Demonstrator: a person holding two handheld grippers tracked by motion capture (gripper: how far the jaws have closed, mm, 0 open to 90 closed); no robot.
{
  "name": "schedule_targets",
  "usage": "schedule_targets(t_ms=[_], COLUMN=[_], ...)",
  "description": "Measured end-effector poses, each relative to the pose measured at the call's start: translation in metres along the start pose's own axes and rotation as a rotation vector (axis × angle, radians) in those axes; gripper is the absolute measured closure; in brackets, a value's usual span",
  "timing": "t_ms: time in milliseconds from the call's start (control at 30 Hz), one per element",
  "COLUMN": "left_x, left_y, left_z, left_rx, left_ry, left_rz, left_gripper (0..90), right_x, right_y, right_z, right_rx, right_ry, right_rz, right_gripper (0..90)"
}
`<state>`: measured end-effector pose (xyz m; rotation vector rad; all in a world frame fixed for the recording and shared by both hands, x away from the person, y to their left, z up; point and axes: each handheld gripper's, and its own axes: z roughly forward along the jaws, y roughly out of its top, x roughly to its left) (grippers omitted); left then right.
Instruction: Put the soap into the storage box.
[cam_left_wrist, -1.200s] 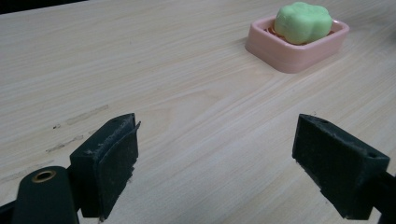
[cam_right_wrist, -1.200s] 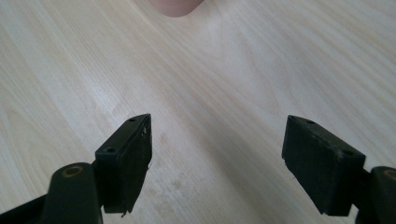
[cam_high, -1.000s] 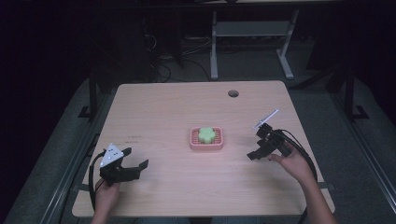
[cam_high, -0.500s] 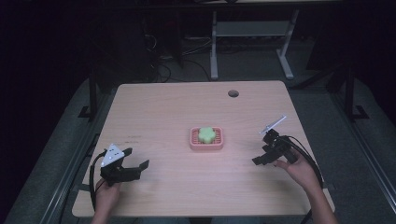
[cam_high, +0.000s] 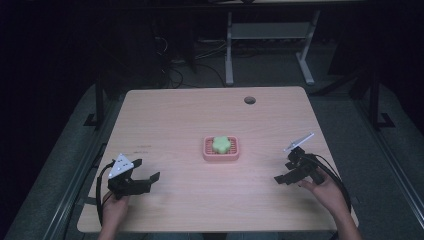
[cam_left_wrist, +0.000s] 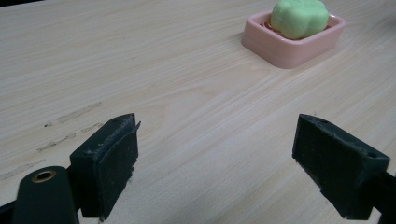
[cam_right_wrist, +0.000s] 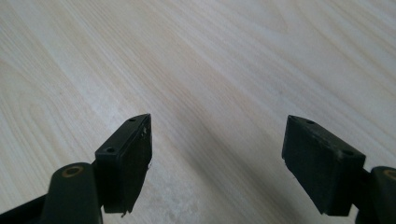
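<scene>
Black left gripper (cam_high: 146, 176), right gripper (cam_high: 286, 171): 2 jaws ea., grey 3-cornered plates, black cables.

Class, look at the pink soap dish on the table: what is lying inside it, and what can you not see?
Inside the pink soap dish lies a green flower-shaped soap, with a ridged pink floor showing around it. The floor directly under the soap is covered.

Right gripper (cam_right_wrist: 217, 154) hangs low over the bare wooden table (cam_right_wrist: 224, 56), jaws spread wide apart, nothing between its black pads (cam_right_wrist: 128, 161).
</scene>
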<state>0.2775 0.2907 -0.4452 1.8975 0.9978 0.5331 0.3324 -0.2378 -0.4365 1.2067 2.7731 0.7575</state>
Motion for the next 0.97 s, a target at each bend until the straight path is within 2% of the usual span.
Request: schedule_targets(t_ms=[700, 967], left_x=[-0.001, -0.002], left_y=[0.0, 0.001], left_z=[0.002, 0.002], left_rx=[0.017, 0.013], left_ry=[-0.007, -0.006], left_rz=[0.012, 0.018], left_gripper=[14.1, 14.1], right_x=[0.007, 0.013], right_y=[-0.036, -0.047], right_z=[-0.004, -0.009], right_rx=[-0.057, -0.085], right_ry=[0.009, -0.003], right_rz=[0.045, 0.045], right_gripper=[23.9, 23.9])
